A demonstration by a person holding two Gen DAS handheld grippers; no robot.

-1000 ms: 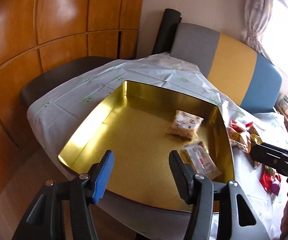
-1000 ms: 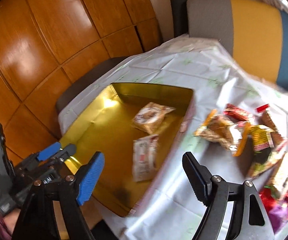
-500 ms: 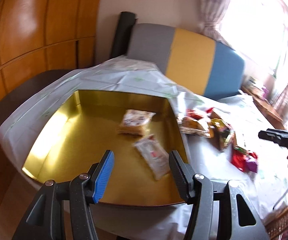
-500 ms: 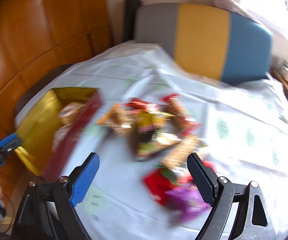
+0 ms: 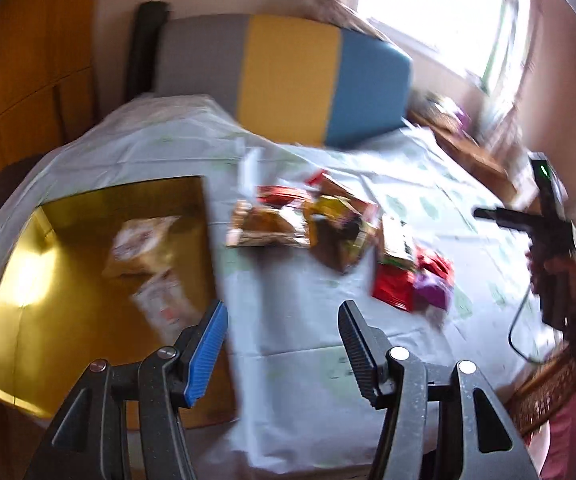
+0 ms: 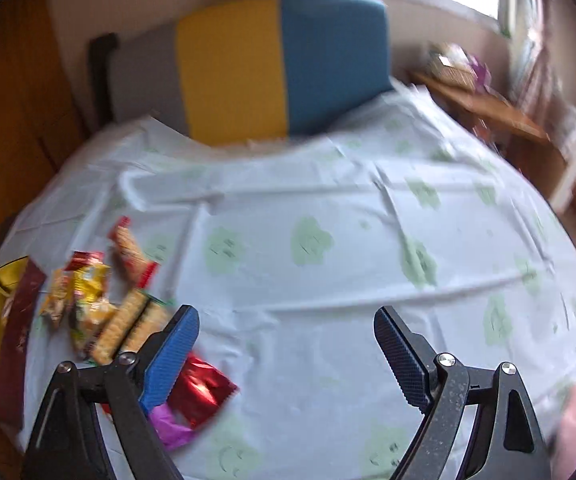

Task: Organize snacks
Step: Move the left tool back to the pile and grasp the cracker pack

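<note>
A gold tin box (image 5: 68,344) sits at the table's left with two pale snack packets (image 5: 144,240) inside. A pile of loose snack packets (image 5: 327,232) lies on the white tablecloth right of the box; it also shows in the right wrist view (image 6: 100,300), with a red foil packet (image 6: 200,392) nearest. My left gripper (image 5: 282,348) is open and empty, above the box's right edge. My right gripper (image 6: 286,352) is open and empty, above bare cloth right of the pile; it appears at the right of the left wrist view (image 5: 527,220).
A white tablecloth (image 6: 347,240) with green prints covers the table. A grey, yellow and blue chair back (image 5: 288,80) stands behind it. Wooden panelling (image 5: 28,60) is at the left. A low wooden shelf (image 6: 479,100) stands by the window at the right.
Both grippers have swung right. The left view has shifted from the tin box to the snack pile. The right view has passed beyond the pile to bare cloth. Both stay open.
</note>
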